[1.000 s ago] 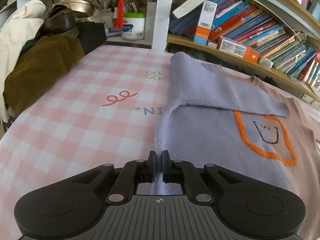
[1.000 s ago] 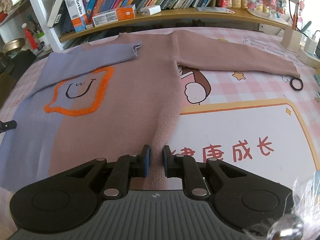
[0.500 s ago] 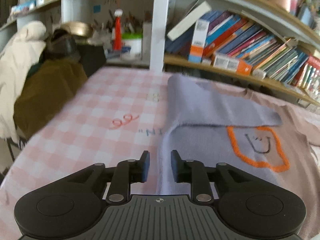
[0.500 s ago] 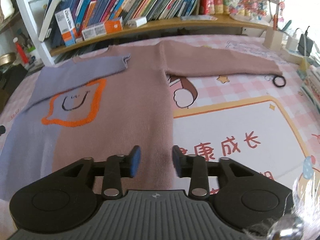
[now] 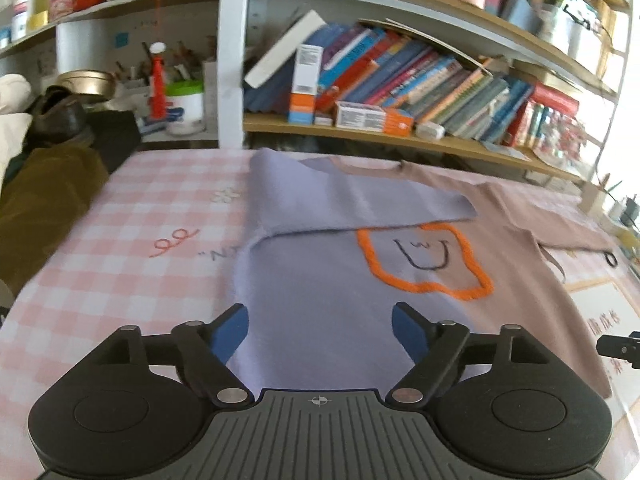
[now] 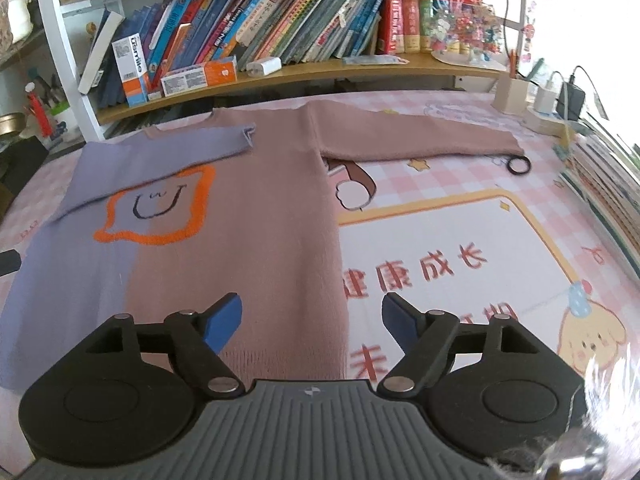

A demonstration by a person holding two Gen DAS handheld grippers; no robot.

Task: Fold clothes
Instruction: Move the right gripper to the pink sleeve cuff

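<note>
A sweater, lilac on one half and dusty pink on the other, with an orange outlined face patch, lies flat on the table (image 5: 320,280) (image 6: 248,232). Its lilac sleeve (image 5: 344,204) (image 6: 160,152) is folded across the chest. Its pink sleeve (image 6: 416,140) stretches out to the right. My left gripper (image 5: 320,332) is open and empty above the lilac hem. My right gripper (image 6: 312,320) is open and empty above the pink hem.
The table has a pink checked cloth (image 5: 120,264) and a printed mat (image 6: 460,256). A black hair tie (image 6: 519,166) lies by the pink cuff. Bookshelves (image 6: 280,40) stand behind. Brown clothing (image 5: 36,200) is piled at the left. Chargers and a wooden box (image 6: 512,96) sit far right.
Both grippers opened, letting go of the sweater's hem, and lifted back. The sweater lies flat where it was.
</note>
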